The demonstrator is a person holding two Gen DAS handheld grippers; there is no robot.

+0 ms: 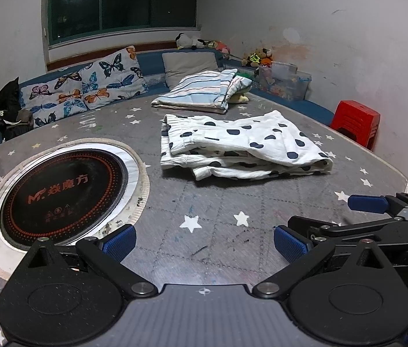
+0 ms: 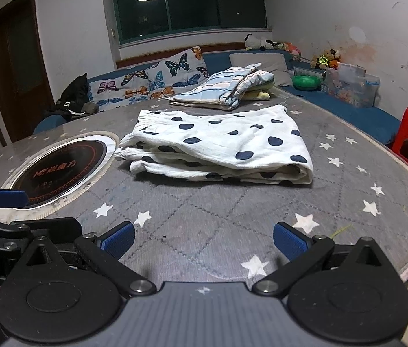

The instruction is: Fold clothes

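The left claw (image 1: 205, 241) sits low in its own view with its blue pads (image 1: 119, 241) spread wide apart and nothing between them, only bare grey star-print counter (image 1: 218, 202) beneath. The right claw (image 2: 204, 240) is likewise wide open and empty, low in its frame over the same cloth. Each claw shows at the edge of the other's view: the right one at the lower right of the left view, the left one at the lower left of the right view, so the two lie side by side.

The folded dotted garment (image 2: 221, 147), white with dark blue spots, lies flat on the counter in the middle of both frames, well apart from both claws. Its elastic waistband is toward the upper left, its folded edge toward the right.

Beyond it, toward the top centre, is a folded striped pile (image 1: 195, 91) near the counter's far edge. A round black hob (image 1: 65, 190) is set into the counter at the left, just beside the garment in the right view. A red stool (image 1: 354, 123) stands off the counter's right side.
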